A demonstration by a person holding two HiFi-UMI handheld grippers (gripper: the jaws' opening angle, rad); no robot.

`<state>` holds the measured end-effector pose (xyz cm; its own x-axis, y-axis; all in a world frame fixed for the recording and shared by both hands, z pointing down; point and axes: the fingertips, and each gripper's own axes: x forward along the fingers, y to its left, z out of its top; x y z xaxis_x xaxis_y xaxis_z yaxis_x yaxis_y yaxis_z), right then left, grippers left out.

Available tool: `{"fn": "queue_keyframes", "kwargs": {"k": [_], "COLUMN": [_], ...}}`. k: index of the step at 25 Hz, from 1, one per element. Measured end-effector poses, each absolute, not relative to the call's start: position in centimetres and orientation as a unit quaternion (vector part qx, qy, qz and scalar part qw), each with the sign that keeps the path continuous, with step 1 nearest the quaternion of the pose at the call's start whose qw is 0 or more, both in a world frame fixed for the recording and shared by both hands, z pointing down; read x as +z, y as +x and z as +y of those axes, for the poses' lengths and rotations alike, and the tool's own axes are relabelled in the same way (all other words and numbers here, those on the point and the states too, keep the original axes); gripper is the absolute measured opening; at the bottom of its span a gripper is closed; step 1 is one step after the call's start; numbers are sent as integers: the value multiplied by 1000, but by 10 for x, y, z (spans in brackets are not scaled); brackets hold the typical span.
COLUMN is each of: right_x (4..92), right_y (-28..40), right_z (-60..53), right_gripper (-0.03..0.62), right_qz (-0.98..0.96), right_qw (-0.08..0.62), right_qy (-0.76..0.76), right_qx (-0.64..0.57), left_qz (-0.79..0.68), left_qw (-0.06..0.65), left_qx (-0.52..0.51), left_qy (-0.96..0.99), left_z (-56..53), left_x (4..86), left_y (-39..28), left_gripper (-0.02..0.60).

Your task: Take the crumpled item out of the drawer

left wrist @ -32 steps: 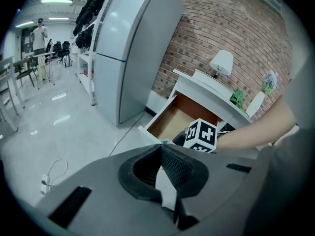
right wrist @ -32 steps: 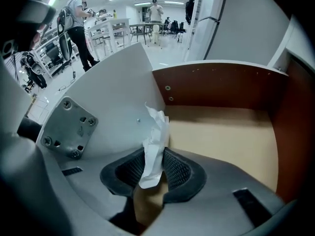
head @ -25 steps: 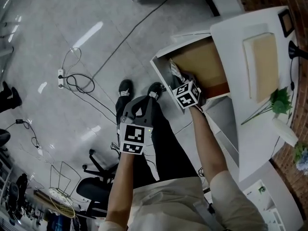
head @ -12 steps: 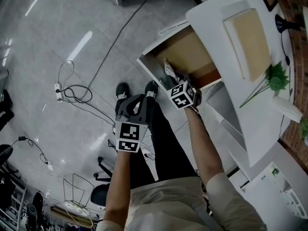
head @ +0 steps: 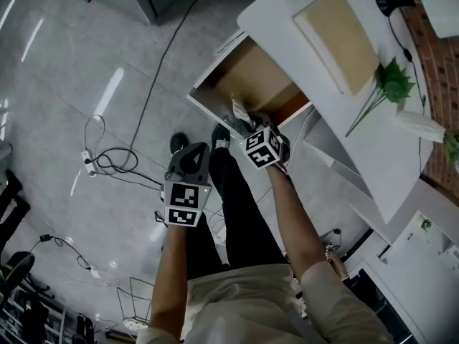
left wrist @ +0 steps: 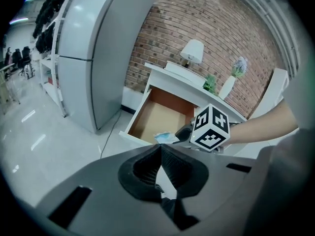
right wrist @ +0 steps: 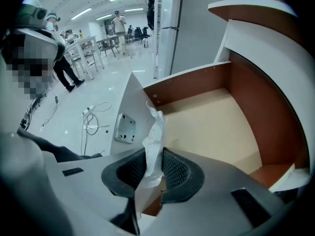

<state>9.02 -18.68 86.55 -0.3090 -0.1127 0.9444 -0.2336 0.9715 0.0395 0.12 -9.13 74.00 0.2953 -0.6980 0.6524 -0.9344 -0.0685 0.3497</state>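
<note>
Pinching the crumpled white item between narrowly set jaws, the right gripper hangs over the front rim of the open drawer — the item sticks up past the pads as a twisted strip, with the drawer's bare tan bottom at its 2 o'clock in the right gripper view. At about 8 o'clock of it in the head view, the left gripper hovers above the floor with its jaws closed together on nothing — well apart from the drawer, which juts out of the white desk.
</note>
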Motion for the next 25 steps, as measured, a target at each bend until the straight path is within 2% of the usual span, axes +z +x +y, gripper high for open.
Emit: {"fn": "queue_keyframes", "kwargs": {"k": [17,25], "right_x": [771,721], "right_y": [101,105], "right_z": [-160,-141], "right_gripper": [106,106], "right_qz": [-809,-812], "right_qw": [535,489], "right_qy": [215,277], "right_qx": [114,157], "left_qz": [-503,-487], "left_qw": [330,311], "left_qx": [199,203], "left_qy": [773,791], "left_z": [-88,-94], "left_x": [679,645], "left_y": [5,7], "left_gripper": [15,15]}}
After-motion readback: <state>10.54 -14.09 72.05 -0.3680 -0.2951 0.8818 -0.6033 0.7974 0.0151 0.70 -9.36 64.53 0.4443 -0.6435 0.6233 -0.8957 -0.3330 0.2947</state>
